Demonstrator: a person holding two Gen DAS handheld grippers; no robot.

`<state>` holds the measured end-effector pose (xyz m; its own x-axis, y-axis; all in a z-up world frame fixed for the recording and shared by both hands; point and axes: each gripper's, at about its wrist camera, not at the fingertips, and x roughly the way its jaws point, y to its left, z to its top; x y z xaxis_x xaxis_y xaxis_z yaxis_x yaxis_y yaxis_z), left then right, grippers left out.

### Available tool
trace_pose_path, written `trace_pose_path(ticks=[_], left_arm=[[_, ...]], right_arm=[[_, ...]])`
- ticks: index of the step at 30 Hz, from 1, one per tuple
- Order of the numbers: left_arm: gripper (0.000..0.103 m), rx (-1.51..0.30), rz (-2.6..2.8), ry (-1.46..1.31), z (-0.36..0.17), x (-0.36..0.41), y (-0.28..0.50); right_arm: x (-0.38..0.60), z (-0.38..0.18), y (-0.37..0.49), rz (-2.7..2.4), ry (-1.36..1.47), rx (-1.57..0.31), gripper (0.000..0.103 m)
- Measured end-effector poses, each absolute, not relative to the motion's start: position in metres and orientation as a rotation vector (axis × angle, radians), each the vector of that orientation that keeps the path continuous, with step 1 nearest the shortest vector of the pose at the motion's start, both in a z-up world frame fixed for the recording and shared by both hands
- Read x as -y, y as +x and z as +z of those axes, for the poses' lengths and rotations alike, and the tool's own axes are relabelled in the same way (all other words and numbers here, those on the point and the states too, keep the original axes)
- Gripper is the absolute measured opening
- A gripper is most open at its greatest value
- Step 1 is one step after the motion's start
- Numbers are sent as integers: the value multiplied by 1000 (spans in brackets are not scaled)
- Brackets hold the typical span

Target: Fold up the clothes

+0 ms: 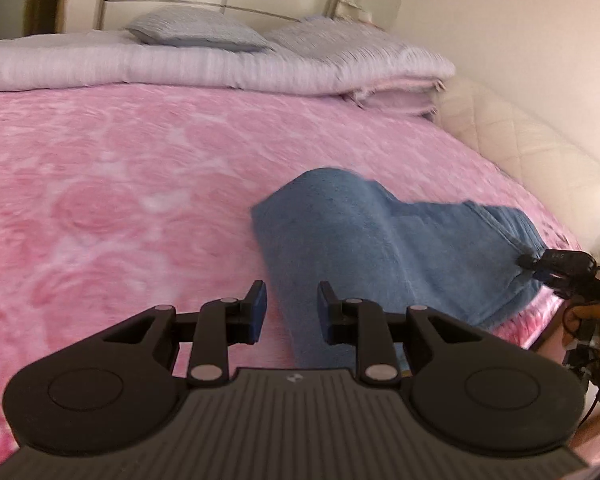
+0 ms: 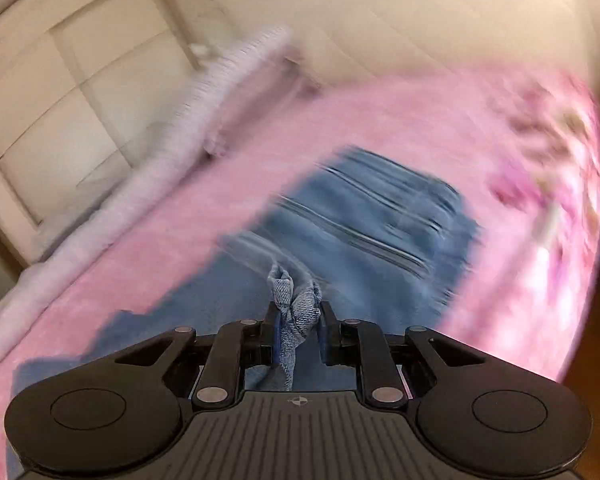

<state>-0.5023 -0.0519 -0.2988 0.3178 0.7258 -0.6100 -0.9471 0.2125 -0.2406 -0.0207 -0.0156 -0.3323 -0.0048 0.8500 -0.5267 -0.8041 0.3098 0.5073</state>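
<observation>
Blue jeans (image 1: 364, 240) lying bunched on pink bed cover (image 1: 120, 200), near right edge. Left tool (image 1: 292, 308) parted, nothing between pads, just above denim. Right tool (image 2: 300, 324) clamped on a bunched fold of the jeans. No readable writing; small emblem on each tool body.

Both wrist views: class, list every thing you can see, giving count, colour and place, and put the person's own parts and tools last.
jeans: one, blue denim, partly folded on the bed's right side
blanket: one, pink, covers the bed
quilt: one, pale striped, folded along the head end
pillow: one, grey-white, on the quilt
bed frame: cream, padded, right edge
left gripper: black, jaws apart, empty
right gripper: black, jaws pinching a bunched jeans edge
hand: one, far right
</observation>
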Motion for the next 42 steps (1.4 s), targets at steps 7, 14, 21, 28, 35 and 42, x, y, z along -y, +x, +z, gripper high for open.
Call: trace_pose_path(ticks=[7,14,21,28,35,42], left_arm=[[21,-458,1153,-620,-307,34,-463],[21,-515,1105,-632,-322,18,-430],[21,-566,1097,-637,-336,10,-413],[21,-604,1128,-628,-342,5,-408],[21,-655,1167,-534,-334,6,-407],[22,-706,1129,-548,-348,11,-408]], right_arm=[[22,-301,-17,1440,153,-765,17],[28,-300,32,1348,179,-731,17],[29,-316,44,1372,225,-772,17],[18,-330,54,1241,148,-830,17],[29,-299,51,1169,81,-678,33],[11,-319,32,1220,-100,-662,33]])
